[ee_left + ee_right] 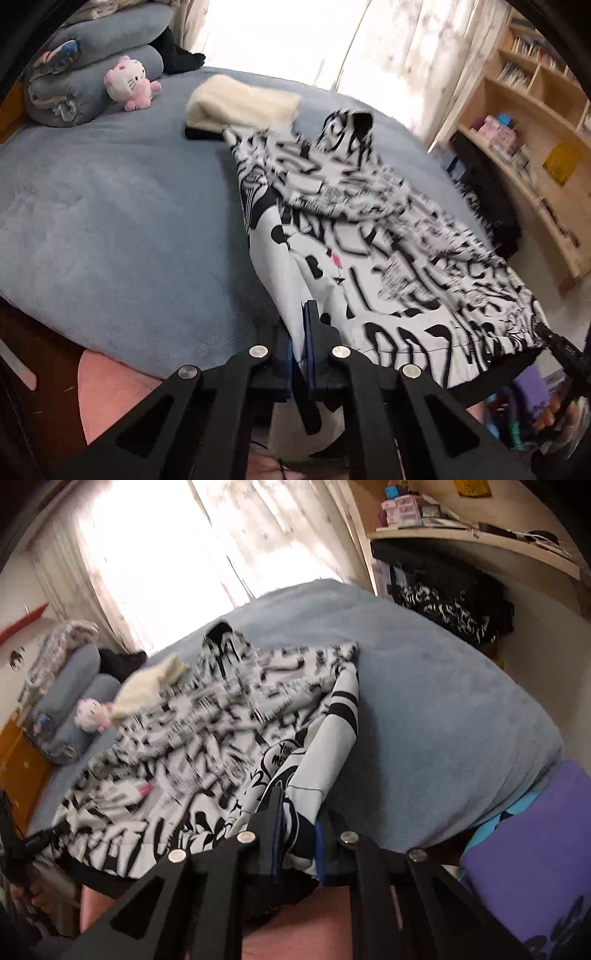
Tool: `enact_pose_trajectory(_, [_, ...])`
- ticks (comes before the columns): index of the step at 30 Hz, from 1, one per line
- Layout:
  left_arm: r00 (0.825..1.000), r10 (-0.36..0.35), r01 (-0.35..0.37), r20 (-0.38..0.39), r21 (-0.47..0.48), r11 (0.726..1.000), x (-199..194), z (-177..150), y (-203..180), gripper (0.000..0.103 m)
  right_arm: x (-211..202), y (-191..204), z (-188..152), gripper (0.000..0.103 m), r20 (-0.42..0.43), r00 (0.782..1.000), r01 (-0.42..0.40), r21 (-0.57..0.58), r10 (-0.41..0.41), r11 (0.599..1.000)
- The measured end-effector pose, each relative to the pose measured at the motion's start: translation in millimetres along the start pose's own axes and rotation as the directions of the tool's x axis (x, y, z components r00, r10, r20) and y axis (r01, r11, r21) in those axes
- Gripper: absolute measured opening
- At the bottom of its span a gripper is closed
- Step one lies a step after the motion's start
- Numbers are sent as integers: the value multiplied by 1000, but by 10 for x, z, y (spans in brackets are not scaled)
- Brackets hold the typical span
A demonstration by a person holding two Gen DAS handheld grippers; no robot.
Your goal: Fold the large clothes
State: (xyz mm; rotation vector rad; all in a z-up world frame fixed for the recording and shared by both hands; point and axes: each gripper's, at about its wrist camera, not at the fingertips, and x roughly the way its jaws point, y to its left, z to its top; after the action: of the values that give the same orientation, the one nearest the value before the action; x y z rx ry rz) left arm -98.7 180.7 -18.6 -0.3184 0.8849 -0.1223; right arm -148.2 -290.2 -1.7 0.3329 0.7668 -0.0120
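Note:
A large black-and-white printed hoodie [388, 243] lies along the blue bed [110, 221], hood toward the far end. My left gripper [301, 332] is shut on the hoodie's near left hem corner, at the bed's front edge. My right gripper [297, 812] is shut on the hoodie's [221, 738] near right hem corner, the cloth bunched between its blue pads. The right gripper also shows in the left wrist view [561, 347], at the hem's right end. The cloth between the grippers is blurred.
A folded cream garment [243, 101] on a black one lies beyond the hood. A pink plush cat [129, 83] and rolled grey bedding [92, 66] sit at the far left. Wooden shelves [535, 129] stand right of the bed. A purple cloth [535, 849] lies near right.

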Motion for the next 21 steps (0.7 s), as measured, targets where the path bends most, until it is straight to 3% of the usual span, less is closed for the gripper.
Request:
enact_pose_trajectory(4, [1000,-19,19,3,-8,1000,-119,68,-23,2,-285,156,143,13,66,997,-40,-29,42,999])
enact_pose_trajectory(11, [995,-101,100,2,-92,991,-130,321,106,2,-372,147,328,13,87,993,-81,1,81,997])
enact_pose_trajectory(16, [989,-144,148,33,-162,976,-17,690,176,2,-124,-129,609,13,103,987,-135,155,120,979])
enact_pose_trajectory(21, [983,-167,180,78,-229,957,283,1202,148,2,245,-200,1005,13,128,978,-189,235,162,953])
